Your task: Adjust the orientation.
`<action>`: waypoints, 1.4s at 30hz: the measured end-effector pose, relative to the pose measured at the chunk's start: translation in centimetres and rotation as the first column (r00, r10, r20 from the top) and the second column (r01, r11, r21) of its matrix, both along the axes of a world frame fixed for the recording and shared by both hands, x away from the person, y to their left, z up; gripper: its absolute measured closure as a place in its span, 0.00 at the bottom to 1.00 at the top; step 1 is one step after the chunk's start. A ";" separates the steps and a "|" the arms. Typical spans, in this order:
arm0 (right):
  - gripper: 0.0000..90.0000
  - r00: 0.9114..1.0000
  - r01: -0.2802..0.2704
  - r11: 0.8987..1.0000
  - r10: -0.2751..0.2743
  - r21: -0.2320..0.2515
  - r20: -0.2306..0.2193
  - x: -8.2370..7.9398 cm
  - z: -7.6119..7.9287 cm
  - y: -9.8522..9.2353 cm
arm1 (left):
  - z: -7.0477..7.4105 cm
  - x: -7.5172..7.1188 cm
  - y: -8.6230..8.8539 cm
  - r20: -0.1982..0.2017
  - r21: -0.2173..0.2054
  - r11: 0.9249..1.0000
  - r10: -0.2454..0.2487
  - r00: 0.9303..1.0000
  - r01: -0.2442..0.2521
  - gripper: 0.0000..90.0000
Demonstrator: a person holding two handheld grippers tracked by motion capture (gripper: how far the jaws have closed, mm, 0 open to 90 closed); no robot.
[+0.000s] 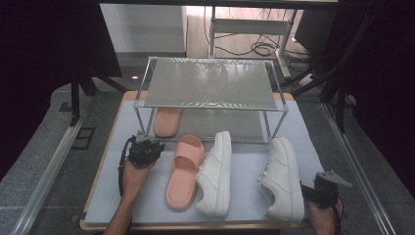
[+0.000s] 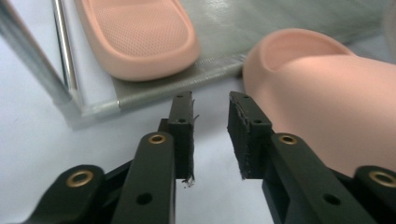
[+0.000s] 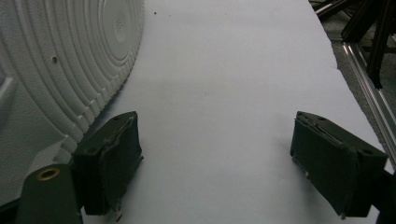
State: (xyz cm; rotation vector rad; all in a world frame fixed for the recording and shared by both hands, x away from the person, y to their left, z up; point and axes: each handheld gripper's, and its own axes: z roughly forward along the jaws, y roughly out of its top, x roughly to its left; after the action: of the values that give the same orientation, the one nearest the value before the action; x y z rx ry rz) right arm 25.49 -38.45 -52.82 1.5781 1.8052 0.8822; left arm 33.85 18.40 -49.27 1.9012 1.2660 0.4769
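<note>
Pink and soft, one slipper [image 1: 167, 122] already sits on the low shelf of the metal shoe rack [image 1: 210, 103], and its twin, the second pink slipper [image 1: 185, 171], lies on the white mat [image 1: 244, 171] just in front of the rack, touching the left white sneaker [image 1: 216, 174]. The left gripper [image 2: 210, 135] hovers close beside this second slipper with nothing between its jaws; they stand a little way apart, not wide. I think the job now is to pick up that slipper and put it next to its twin. To do this well, the jaws should open more, then slide over the thick side edge of the slipper near its middle, so it does not tip when lifted. Lift it clear of the sneaker so the sneaker is not dragged along. The right gripper [image 3: 215, 163] rests near the right white sneaker [image 1: 283, 178], its jaws wide and holding nothing.
</note>
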 end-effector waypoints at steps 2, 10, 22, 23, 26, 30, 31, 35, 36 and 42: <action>0.18 1.000 0.000 1.000 0.000 0.001 0.000 0.0 0.0 0.0 | 0.3 -0.7 0.1 0.005 -0.007 1.000 -0.005 1.000 0.005 0.76; 0.18 1.000 0.001 1.000 -0.001 0.003 0.000 0.0 0.0 0.0 | 1.5 -3.9 -0.2 0.019 -0.025 0.998 -0.062 0.998 0.063 0.66; 0.18 1.000 0.001 1.000 -0.001 0.003 0.000 0.0 0.0 0.0 | 1.6 -5.6 -1.9 0.018 -0.035 0.991 -0.131 0.991 0.132 0.60; 0.18 1.000 0.001 1.000 -0.001 0.003 0.000 0.0 0.0 0.0 | 1.6 -5.6 -2.0 0.018 -0.035 0.990 -0.135 0.991 0.135 0.60; 0.18 1.000 0.001 1.000 -0.001 0.003 0.000 0.0 0.0 0.0 | 1.5 -5.4 -2.5 0.014 -0.030 0.989 -0.143 0.990 0.143 0.61; 0.18 1.000 0.000 1.000 0.000 0.003 -0.001 0.0 0.0 0.0 | 1.1 -5.1 -3.1 0.005 -0.027 0.989 -0.147 0.989 0.147 0.62; 0.18 1.000 0.001 1.000 -0.001 0.002 0.000 0.0 0.0 0.0 | 1.0 -5.0 -3.2 0.001 -0.024 0.989 -0.148 0.989 0.148 0.62; 0.18 1.000 0.000 1.000 0.000 0.003 0.000 0.0 0.0 0.0 | 0.8 -4.5 -3.9 -0.004 -0.011 0.989 -0.146 0.989 0.146 0.65; 0.18 1.000 0.001 1.000 -0.001 0.002 0.000 0.0 0.0 0.0 | 0.8 -4.4 -4.0 -0.006 -0.008 0.989 -0.146 0.989 0.146 0.65; 0.18 1.000 0.001 1.000 -0.001 0.002 0.000 0.0 0.0 0.0 | 0.5 -3.8 -4.9 -0.019 0.024 0.990 -0.138 0.990 0.138 0.68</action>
State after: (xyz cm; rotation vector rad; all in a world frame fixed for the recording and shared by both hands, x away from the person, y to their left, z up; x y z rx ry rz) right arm 25.49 -38.43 -52.82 1.5802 1.8039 0.8836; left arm 30.07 13.51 -48.75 2.0024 1.1346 0.4071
